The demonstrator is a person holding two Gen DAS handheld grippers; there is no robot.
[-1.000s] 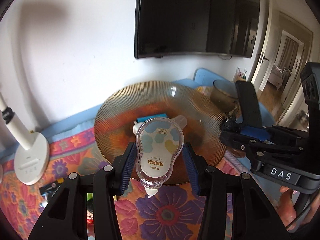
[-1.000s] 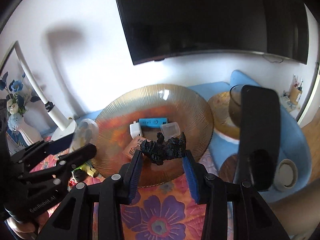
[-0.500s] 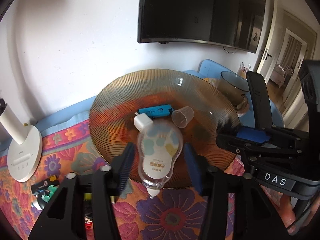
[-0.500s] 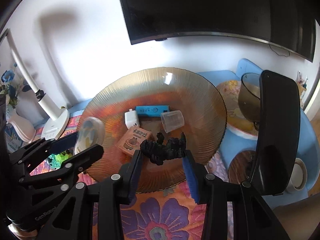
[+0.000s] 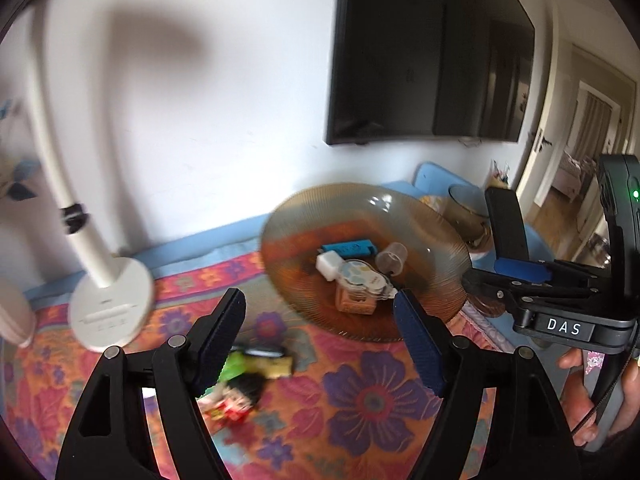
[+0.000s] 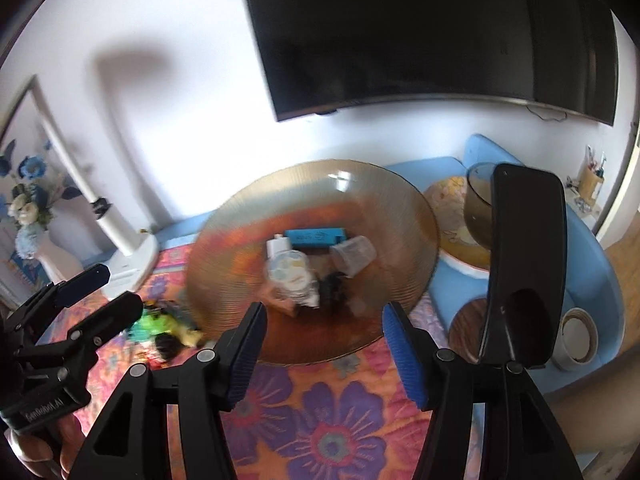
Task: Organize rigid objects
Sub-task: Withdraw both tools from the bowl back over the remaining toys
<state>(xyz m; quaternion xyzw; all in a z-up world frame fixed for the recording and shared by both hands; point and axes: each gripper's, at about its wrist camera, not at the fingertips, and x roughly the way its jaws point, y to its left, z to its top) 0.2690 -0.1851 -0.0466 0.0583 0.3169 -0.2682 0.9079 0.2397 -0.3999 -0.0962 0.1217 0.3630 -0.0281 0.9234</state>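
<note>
A: Checking the left gripper [image 5: 320, 320] first. Jaws opening, already wide, nothing between the blue pads, only floral cloth [image 5: 360, 400] and the plate edge behind them.

B: Right gripper [image 6: 324, 344]?

A: Also opening, a bit narrower, empty too. Both views are motion-blurred.

B: Where's the stuff being sorted?

A: All in the amber ribbed plate [image 5: 432, 220], which sits on the cloth. Correction-tape dispenser [image 5: 362, 276] lies flat near the middle, partly on top of a small orange box [image 5: 352, 304]. White charger block [image 5: 328, 266] touches its far-left side. Blue rectangular thing [image 5: 346, 246] behind those, clear cup [image 5: 392, 256] on its side just right of it.

B: The black lump?

A: Black figure [image 6: 334, 286] shows in the right view only, in the plate just right of the dispenser, in front of the cup. Too blurred for detail.

B: Anything off the plate?

A: Small pile left of it on the cloth: green-yellow piece [image 5: 256, 364], something dark-haired and red [image 5: 236, 396], can't tell what. White lamp base [image 5: 110, 304] further left, flower vase [image 6: 44, 256] by the wall.

B: Right side?

A: Dark glass bowl [image 6: 476, 208] on a patterned plate, tape roll [image 6: 578, 338] on the blue surface. TV [image 6: 420, 32] on the wall. A hand [image 5: 592, 392] grips the right gripper's handle.
</note>
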